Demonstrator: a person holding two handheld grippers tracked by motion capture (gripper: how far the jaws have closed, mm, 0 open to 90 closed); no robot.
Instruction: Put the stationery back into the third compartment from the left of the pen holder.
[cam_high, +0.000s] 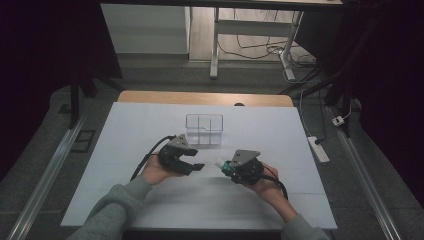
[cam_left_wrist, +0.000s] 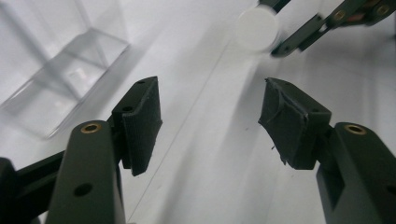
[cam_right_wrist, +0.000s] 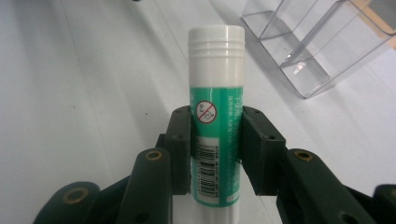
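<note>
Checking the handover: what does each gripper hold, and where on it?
The right gripper clamps the glue stick around its green labelled body, below the white cap. The left gripper is open, holding nothing.

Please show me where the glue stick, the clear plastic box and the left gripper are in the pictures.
glue stick (cam_right_wrist: 215, 98), right gripper view, on its green label.
clear plastic box (cam_high: 204, 131), high view, on its front wall.
left gripper (cam_left_wrist: 210, 121), left gripper view, midway between its fingertips.

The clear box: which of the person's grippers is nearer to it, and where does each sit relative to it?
Left. The left gripper, jaws open and empty, sits just in front of the clear box, slightly to its left. The right gripper, shut on a glue stick, sits farther off, in front and to its right.
</note>
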